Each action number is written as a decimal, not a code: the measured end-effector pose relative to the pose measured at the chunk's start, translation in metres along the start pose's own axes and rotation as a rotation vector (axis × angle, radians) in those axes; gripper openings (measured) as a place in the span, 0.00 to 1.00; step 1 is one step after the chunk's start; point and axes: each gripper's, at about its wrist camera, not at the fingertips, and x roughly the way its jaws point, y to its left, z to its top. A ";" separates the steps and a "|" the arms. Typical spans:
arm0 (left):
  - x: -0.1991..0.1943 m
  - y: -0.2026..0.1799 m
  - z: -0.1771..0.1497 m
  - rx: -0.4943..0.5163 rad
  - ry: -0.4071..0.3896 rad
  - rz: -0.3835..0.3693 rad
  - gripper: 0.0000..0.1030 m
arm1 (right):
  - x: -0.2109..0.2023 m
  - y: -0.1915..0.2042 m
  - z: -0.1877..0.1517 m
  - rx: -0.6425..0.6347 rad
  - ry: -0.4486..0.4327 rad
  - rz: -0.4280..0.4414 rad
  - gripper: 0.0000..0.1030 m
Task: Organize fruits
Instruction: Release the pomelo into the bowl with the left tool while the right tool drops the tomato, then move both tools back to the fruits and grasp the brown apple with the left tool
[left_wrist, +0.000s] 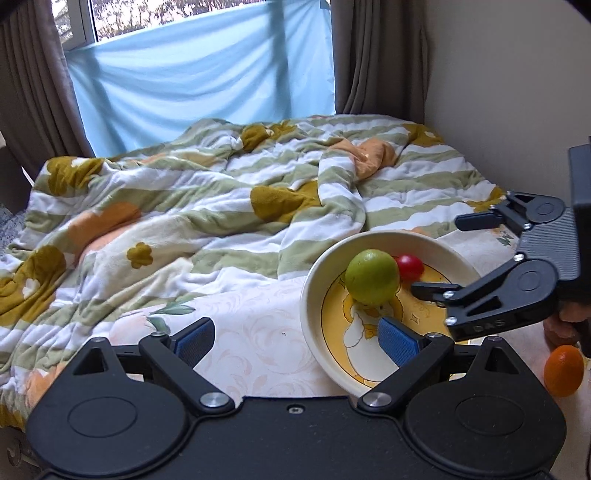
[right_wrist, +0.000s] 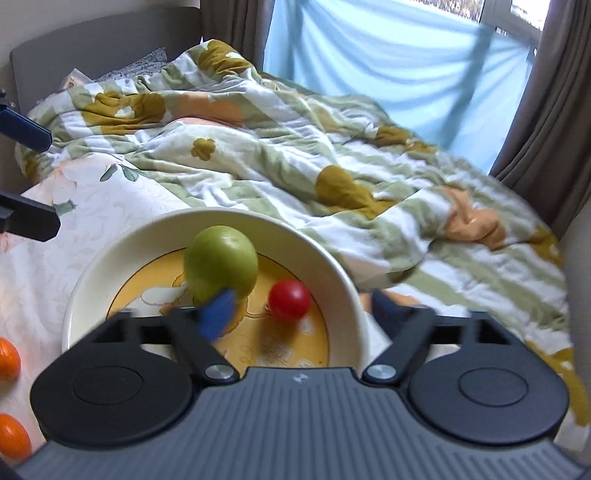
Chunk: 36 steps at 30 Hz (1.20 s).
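Green and smooth, the apple (left_wrist: 372, 276) is seen in the cream bowl (left_wrist: 314, 280) beside a small red fruit (left_wrist: 410, 266). Both the left gripper (left_wrist: 295, 338) and right gripper (right_wrist: 299, 314) are spread wide, empty. Two oranges (right_wrist: 7, 360) are shown only by the right wrist view.

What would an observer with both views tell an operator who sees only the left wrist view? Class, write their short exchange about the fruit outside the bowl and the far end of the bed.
Operator: I see one orange beside the bowl. Any more?
Observer: Yes. The right wrist view shows two oranges on the sheet, at its left edge.
Operator: What lies beyond the blanket on my left?
Observer: A grey headboard stands there.
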 end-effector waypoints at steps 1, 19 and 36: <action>-0.003 -0.002 0.000 0.004 -0.006 0.005 0.94 | -0.005 -0.001 -0.001 0.009 -0.005 0.008 1.00; -0.119 -0.010 -0.010 -0.064 -0.162 0.013 0.94 | -0.135 0.003 0.020 0.214 0.002 -0.117 1.00; -0.187 0.045 -0.089 -0.098 -0.222 -0.017 0.94 | -0.236 0.084 0.000 0.386 0.007 -0.230 1.00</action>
